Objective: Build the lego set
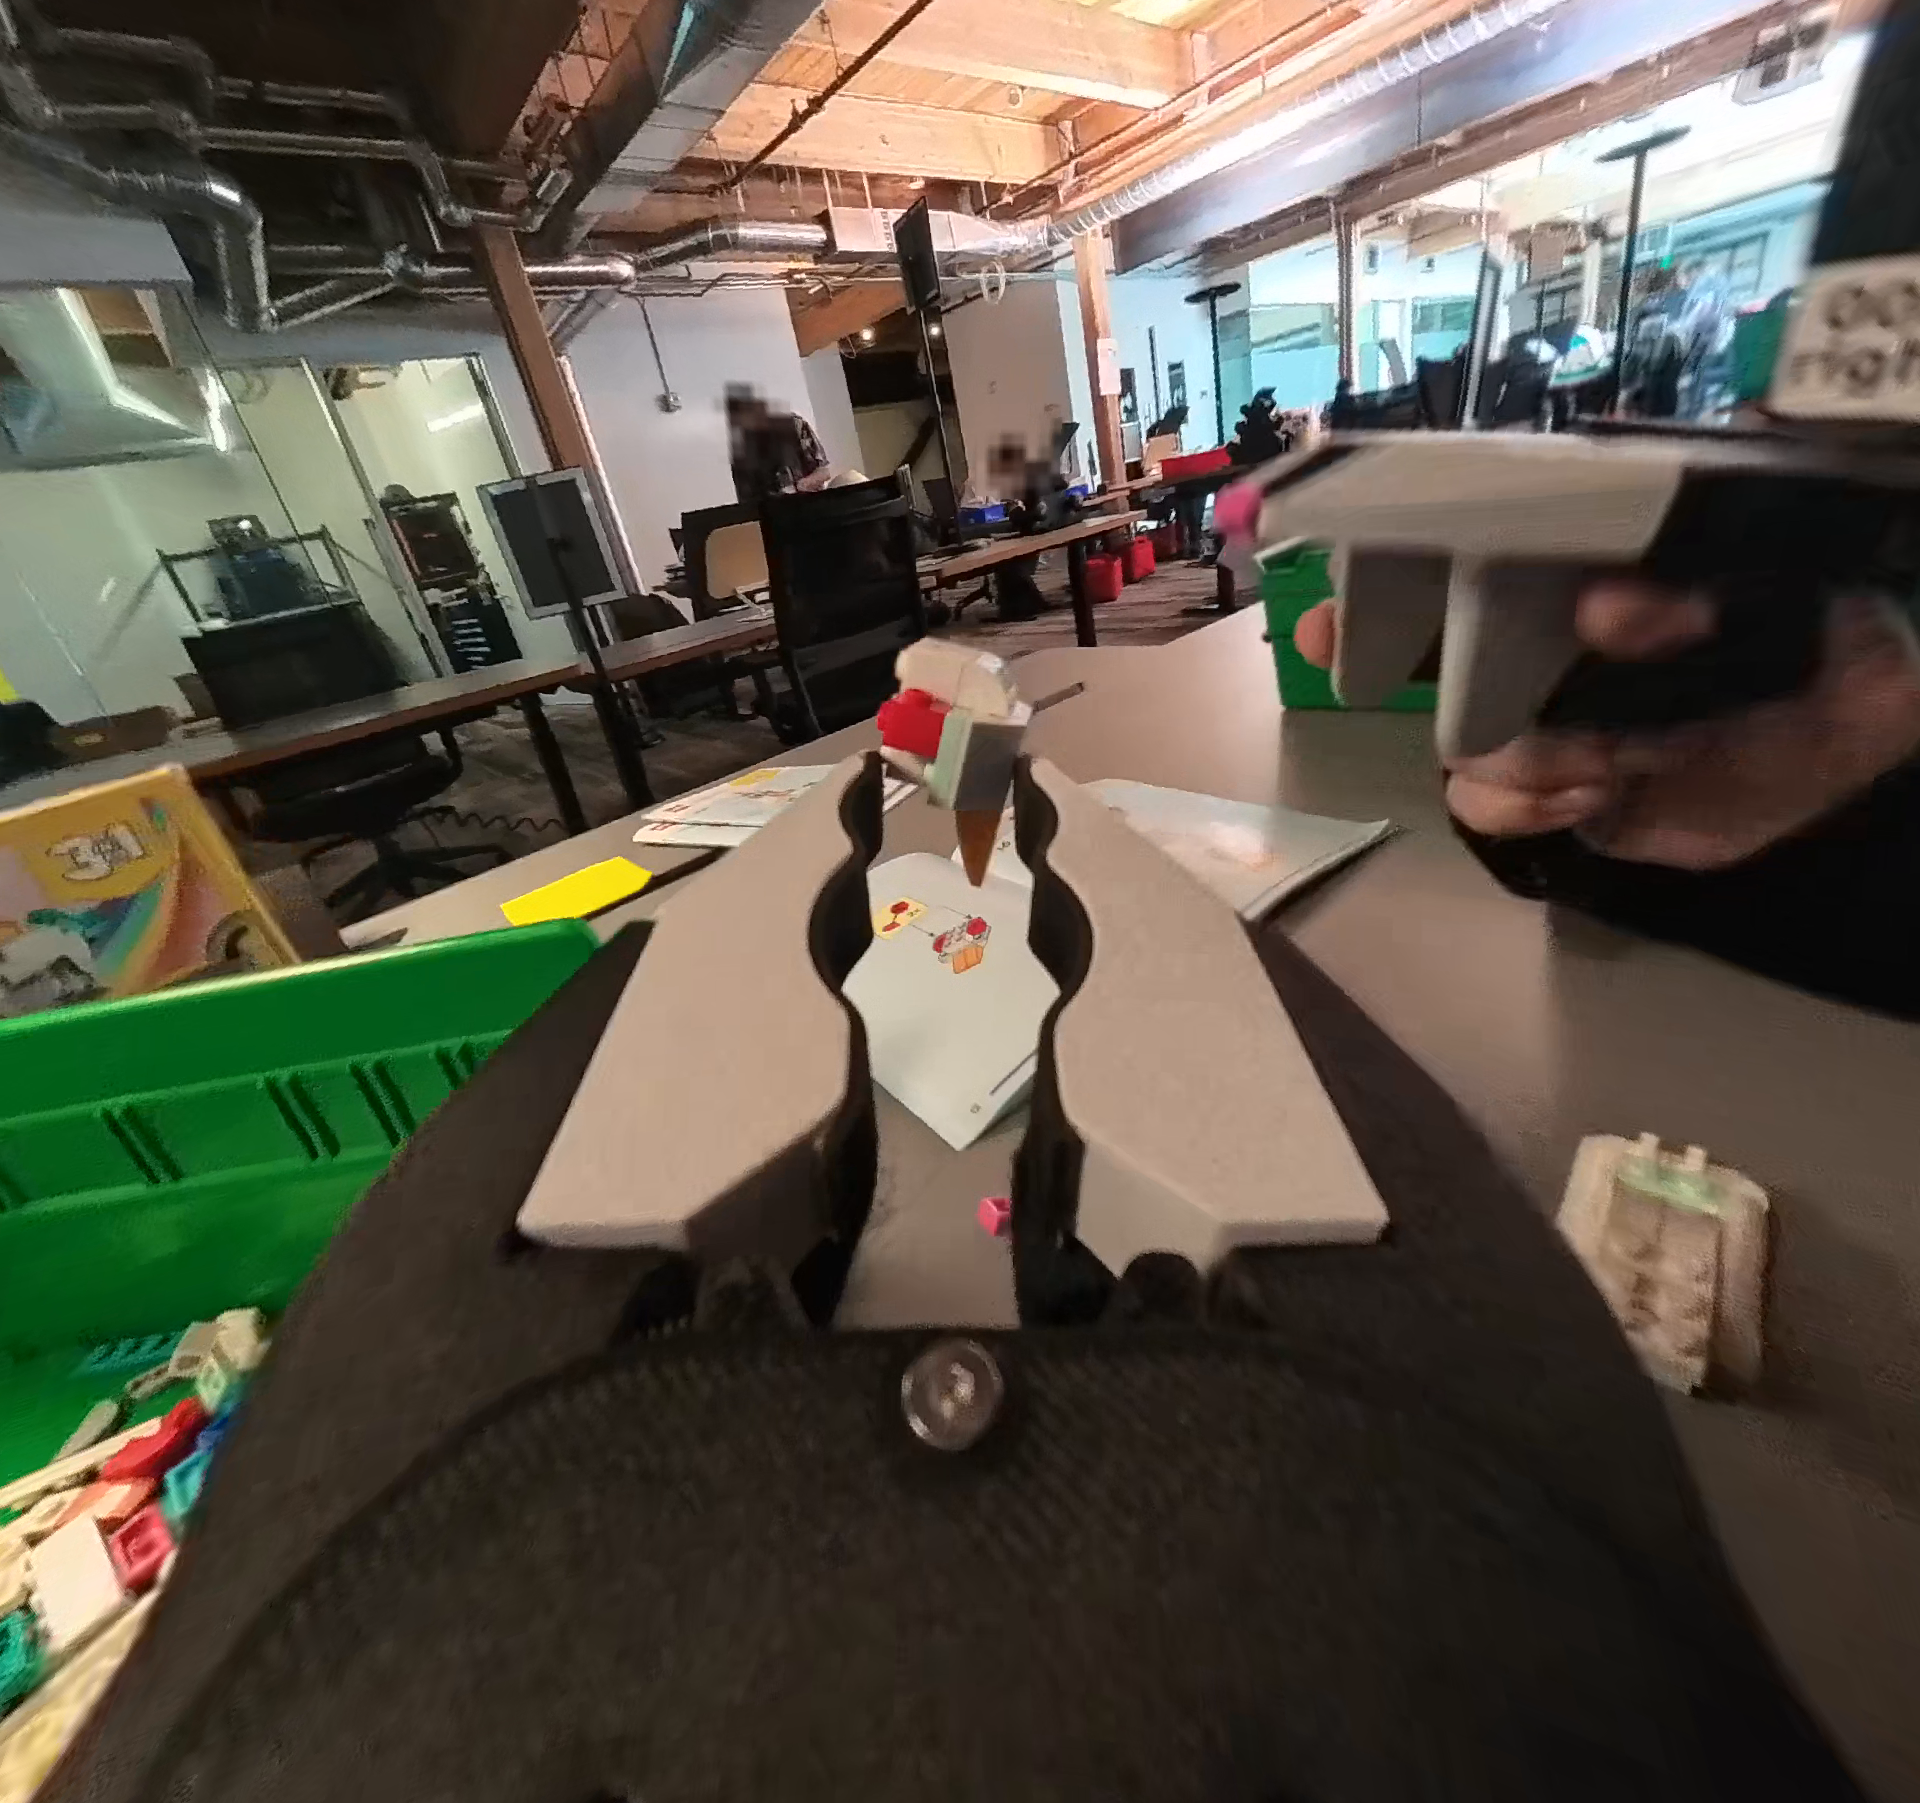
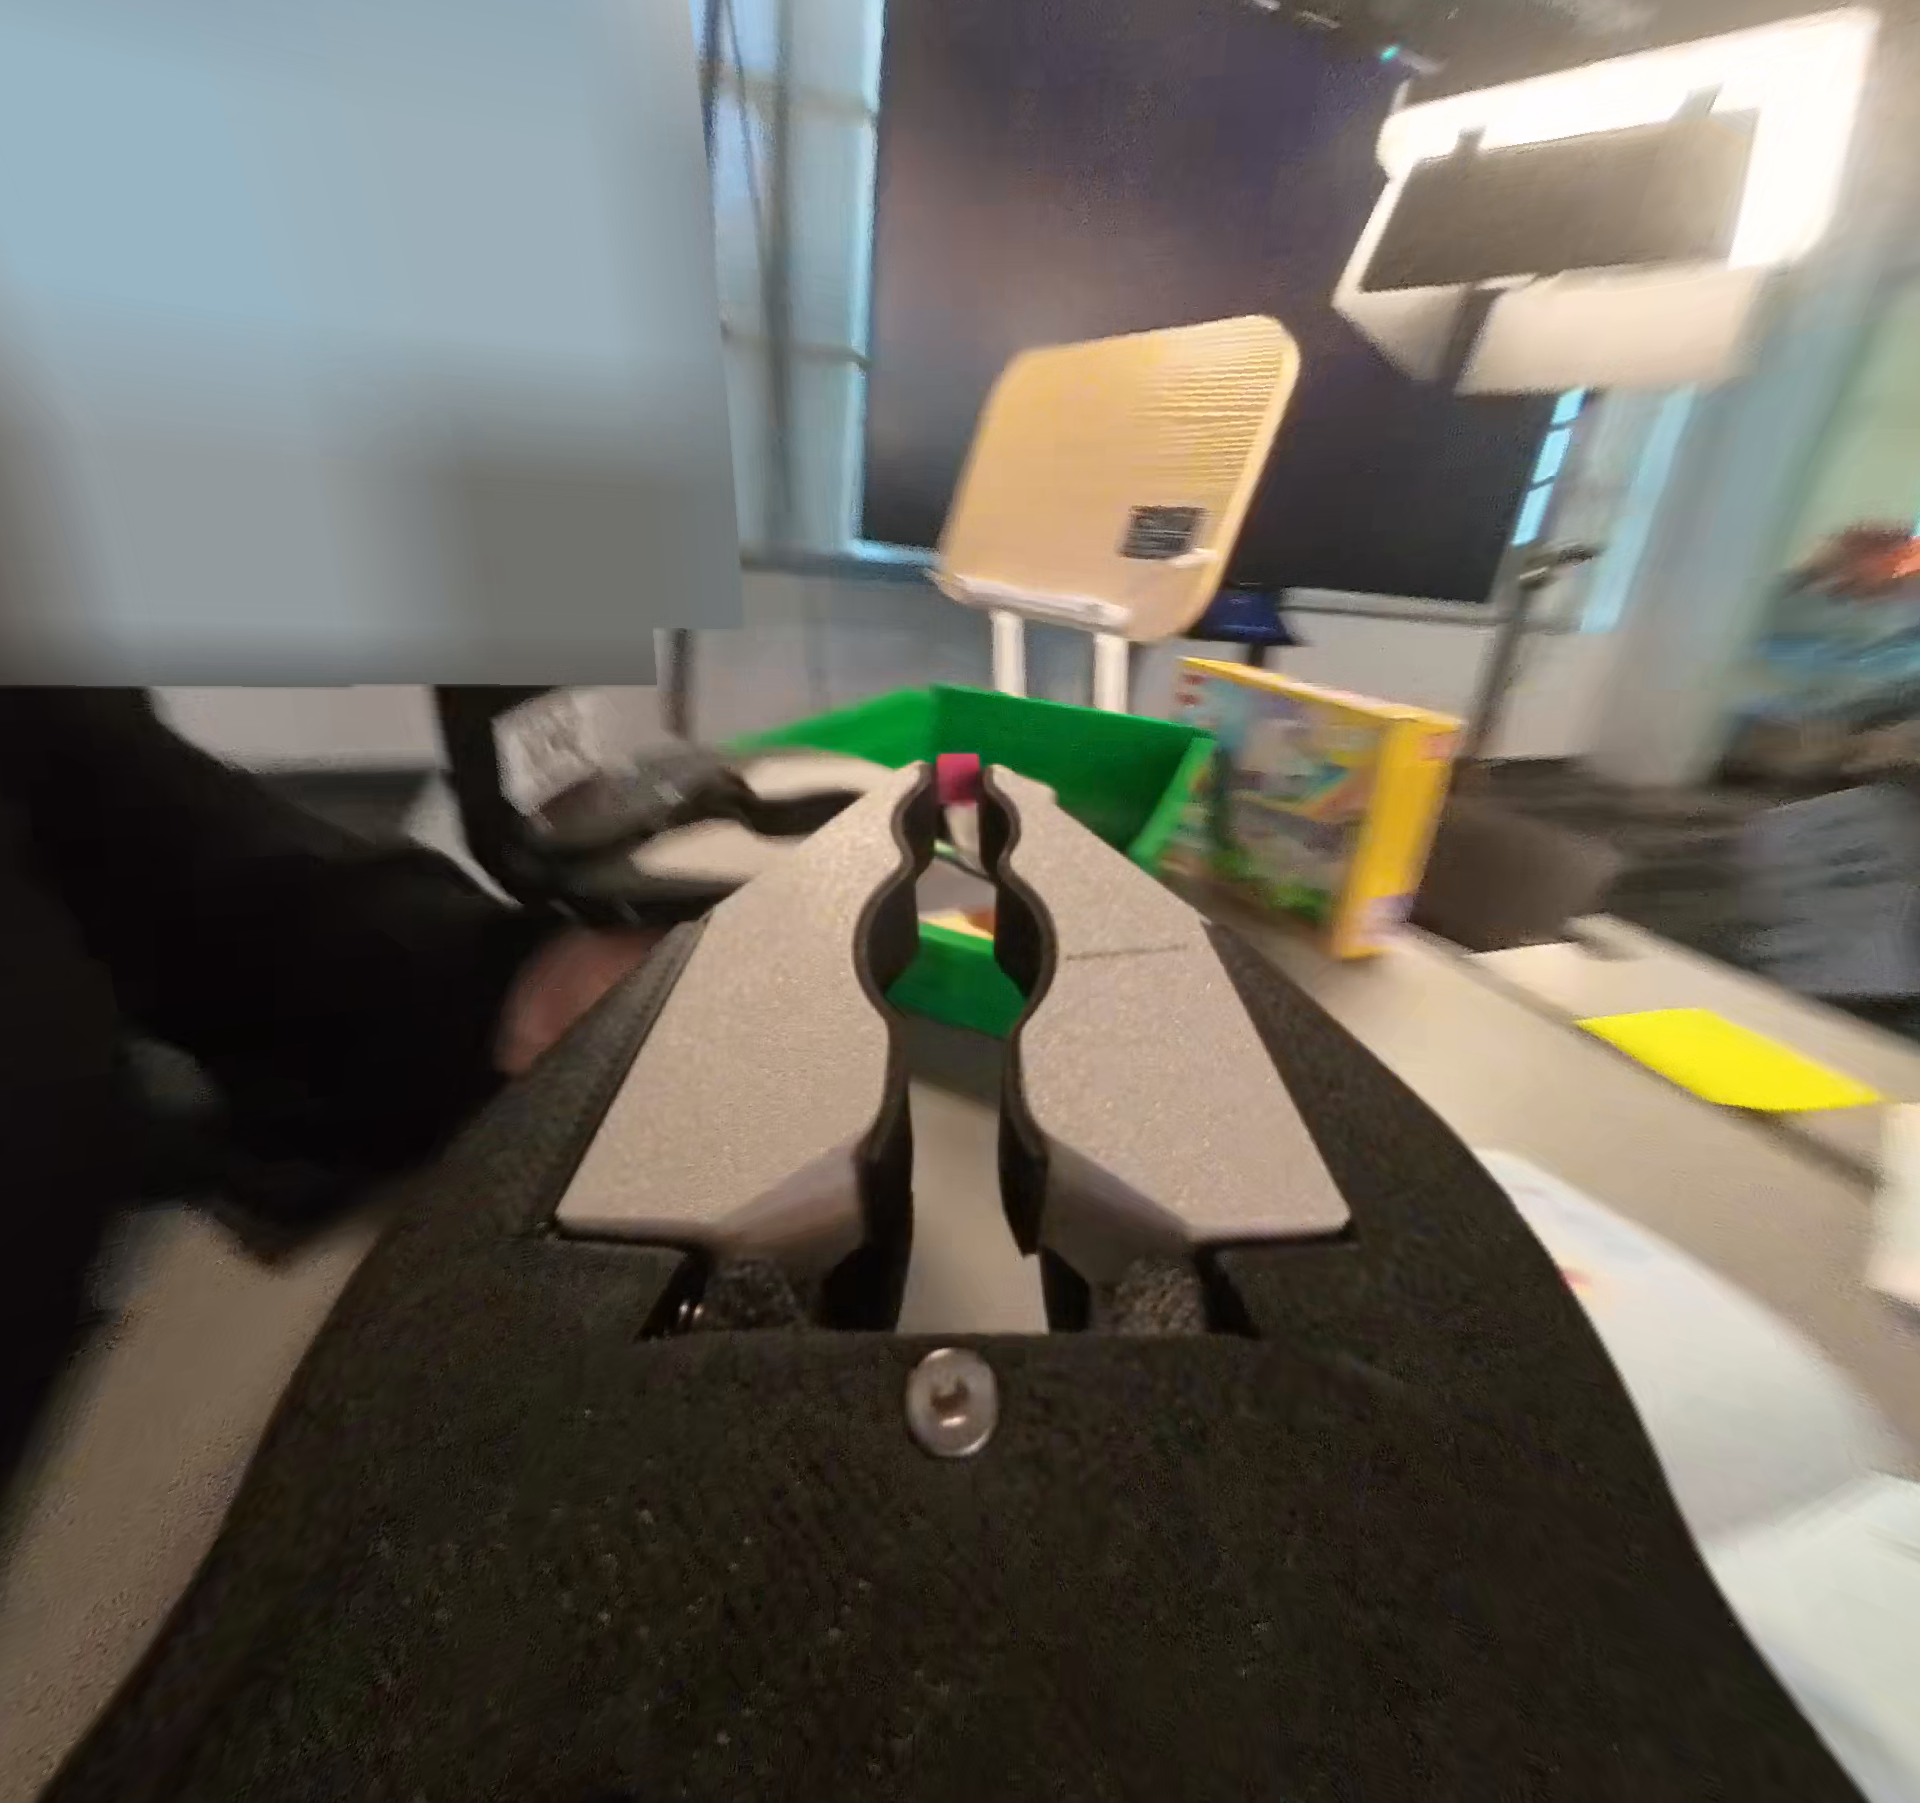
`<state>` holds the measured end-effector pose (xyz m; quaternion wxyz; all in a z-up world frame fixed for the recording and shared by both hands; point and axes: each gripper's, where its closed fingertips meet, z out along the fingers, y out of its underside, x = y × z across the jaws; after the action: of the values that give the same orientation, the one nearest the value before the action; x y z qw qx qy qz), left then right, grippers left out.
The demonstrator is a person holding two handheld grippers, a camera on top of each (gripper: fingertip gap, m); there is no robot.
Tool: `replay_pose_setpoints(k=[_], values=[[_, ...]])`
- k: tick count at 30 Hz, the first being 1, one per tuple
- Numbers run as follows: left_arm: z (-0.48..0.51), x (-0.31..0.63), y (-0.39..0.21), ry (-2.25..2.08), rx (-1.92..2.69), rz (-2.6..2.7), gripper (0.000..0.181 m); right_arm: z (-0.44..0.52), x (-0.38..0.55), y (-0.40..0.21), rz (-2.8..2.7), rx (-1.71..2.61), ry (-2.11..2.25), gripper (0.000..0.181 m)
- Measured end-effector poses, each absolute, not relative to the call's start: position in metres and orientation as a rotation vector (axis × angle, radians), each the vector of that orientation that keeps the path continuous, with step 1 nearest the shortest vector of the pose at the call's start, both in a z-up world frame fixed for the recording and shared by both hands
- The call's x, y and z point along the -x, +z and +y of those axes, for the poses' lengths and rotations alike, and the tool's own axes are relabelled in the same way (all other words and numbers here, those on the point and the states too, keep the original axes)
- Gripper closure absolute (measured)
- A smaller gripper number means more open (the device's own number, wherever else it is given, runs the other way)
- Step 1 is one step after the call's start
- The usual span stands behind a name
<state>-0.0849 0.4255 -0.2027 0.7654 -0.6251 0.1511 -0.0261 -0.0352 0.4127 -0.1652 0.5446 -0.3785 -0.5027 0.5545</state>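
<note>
open-plan workshop behind, timber ceiling, desks and chairs; grey table beneath my fingers.

item 1: left gripper. closed on the small lego build, pinched at my very tips. build is white, grey and pale green with a red brick on its left side and a brown cone pointing down between my tips. held up off the table.

item 2: right gripper. closed on a pink stud brick, clamped at the extreme tips. in the left wrist view it sits up and to the right of my left tips, well apart from the build.

item 3: instruction sheet, flat on the table below my left fingers.

item 4: second pink piece, loose on the table near the base of my left fingers.

item 5: cream sub-assembly, on the table right of my left fingers.

item 6: green bin, left of my left fingers, loose bricks inside. set box, beyond and right of my right tips.

handling, my judgement: both pieces light, rigid, smooth plastic. the build is likely fragile at its joints; hold its grey core, not the cone or red brick. the pink brick is tiny and could slip or twist; keep the grip on flat sides, stud face free.
</note>
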Motion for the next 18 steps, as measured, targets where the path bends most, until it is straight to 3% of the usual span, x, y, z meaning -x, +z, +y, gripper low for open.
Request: replay_pose_setpoints(k=[3,7,18], values=[[0.424,0.075,-0.205,0.028,1.341,0.396,0.157,0.404,0.03,-0.154,-1.129,0.973,1.67,0.176],[0.424,0.074,-0.207,0.097,1.329,0.435,0.157,0.398,0.029,-0.157,-1.126,1.002,1.796,0.176],[0.435,0.082,-0.213,0.193,1.389,0.399,0.157,0.412,0.05,-0.185,-1.246,1.166,1.376,0.176]])
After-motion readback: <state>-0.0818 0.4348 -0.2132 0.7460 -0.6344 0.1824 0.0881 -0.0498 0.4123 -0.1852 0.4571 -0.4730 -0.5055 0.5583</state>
